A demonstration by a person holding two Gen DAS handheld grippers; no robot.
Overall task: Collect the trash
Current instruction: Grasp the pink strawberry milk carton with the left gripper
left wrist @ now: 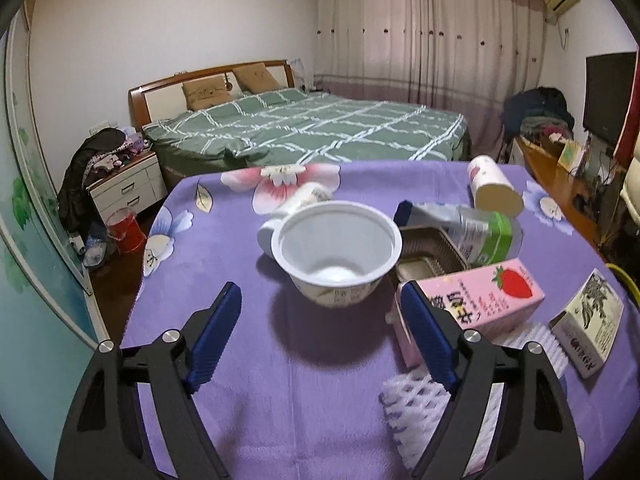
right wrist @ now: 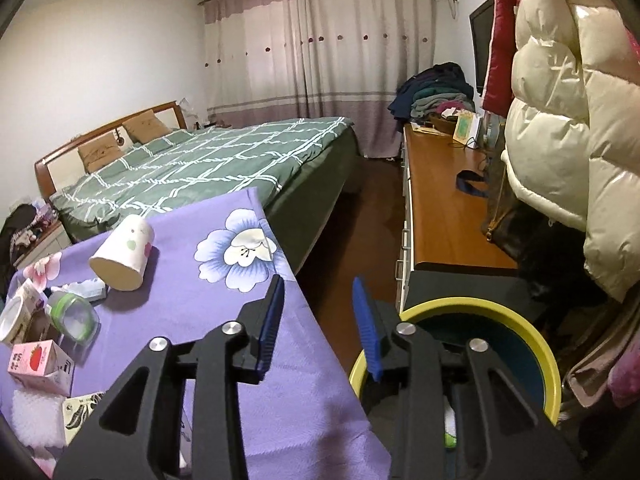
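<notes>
Left wrist view. The left gripper (left wrist: 320, 332) hangs above the desk (left wrist: 224, 248), which wears a purple flowered cloth; its jaws are spread with nothing between them. Just ahead of the fingertips lies the trash: a white bowl (left wrist: 338, 254) tipped toward the camera, a white cup (left wrist: 298, 204) on its side behind it, a brown tray (left wrist: 430, 252) to its right, a clear bottle (left wrist: 480, 232) with a green label lying over the tray, and a paper cup (left wrist: 494, 188) on its side farther back. A pink carton (left wrist: 480, 300) with a strawberry touches the right jaw's outer side. Beside it lie a printed box (left wrist: 588, 320) and white foam netting (left wrist: 416, 396). A bed (left wrist: 312, 128) stands beyond the desk.

Right wrist view. The right gripper (right wrist: 318, 320) points past the desk's right edge; its jaws stand partly apart and empty. Below them stands a bin (right wrist: 532, 344) with a yellow rim, a white-and-green scrap inside. The paper cup (right wrist: 124, 254), bottle (right wrist: 74, 314) and carton (right wrist: 38, 362) remain on the desk at left.
</notes>
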